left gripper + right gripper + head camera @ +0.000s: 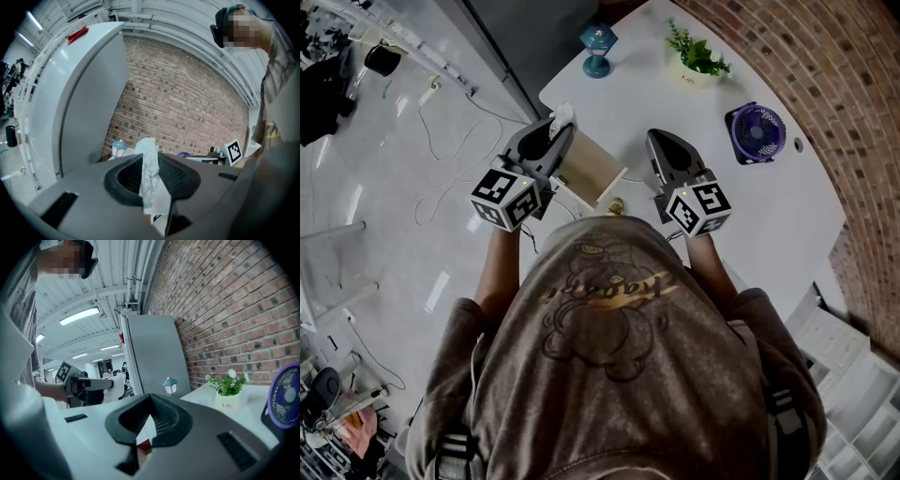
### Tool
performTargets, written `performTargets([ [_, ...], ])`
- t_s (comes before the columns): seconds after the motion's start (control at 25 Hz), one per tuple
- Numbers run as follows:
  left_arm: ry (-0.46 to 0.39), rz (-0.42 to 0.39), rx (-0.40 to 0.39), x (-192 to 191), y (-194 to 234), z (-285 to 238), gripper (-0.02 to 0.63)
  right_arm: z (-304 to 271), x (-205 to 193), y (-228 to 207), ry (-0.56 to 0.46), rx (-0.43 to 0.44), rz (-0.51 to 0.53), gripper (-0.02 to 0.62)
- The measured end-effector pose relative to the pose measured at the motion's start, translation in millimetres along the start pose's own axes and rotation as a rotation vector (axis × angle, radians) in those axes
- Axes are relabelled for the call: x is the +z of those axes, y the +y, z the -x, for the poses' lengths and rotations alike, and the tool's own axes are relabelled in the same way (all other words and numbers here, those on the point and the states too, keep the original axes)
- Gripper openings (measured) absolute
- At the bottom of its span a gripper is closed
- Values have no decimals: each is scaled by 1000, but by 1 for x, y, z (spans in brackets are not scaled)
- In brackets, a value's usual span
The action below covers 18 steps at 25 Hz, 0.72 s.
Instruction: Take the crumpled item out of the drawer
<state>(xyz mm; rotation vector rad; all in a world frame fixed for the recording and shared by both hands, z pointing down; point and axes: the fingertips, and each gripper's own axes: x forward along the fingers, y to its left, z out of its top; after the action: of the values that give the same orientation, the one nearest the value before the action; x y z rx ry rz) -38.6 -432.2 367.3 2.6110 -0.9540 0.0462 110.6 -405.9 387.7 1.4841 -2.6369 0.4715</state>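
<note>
A crumpled white tissue (149, 171) is pinched between the dark jaws of my left gripper (150, 159) and sticks out above their tips. In the head view this gripper (551, 139) hovers at the left side of a small wooden drawer box (591, 169), with the tissue (563, 114) at its tip, clear of the box. A brass knob (616, 205) shows at the box's near end. I cannot tell how far the drawer is open. My right gripper (660, 148) hangs just right of the box, jaws together and nothing between them (150, 398).
On the white table (787, 216) stand a blue lantern (598, 45), a small potted plant (696, 58) and a purple fan (757, 133). A grey cabinet (79, 93) rises at the far left, a brick wall (825, 66) runs behind. Cables (441, 141) lie on the floor.
</note>
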Motion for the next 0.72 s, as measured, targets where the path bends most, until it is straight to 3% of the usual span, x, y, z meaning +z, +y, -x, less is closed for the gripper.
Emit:
performTargets([
  [0.72,-4,27,-3,-3,-3,2,91,3,-4,-2,5,7,-13,-3],
])
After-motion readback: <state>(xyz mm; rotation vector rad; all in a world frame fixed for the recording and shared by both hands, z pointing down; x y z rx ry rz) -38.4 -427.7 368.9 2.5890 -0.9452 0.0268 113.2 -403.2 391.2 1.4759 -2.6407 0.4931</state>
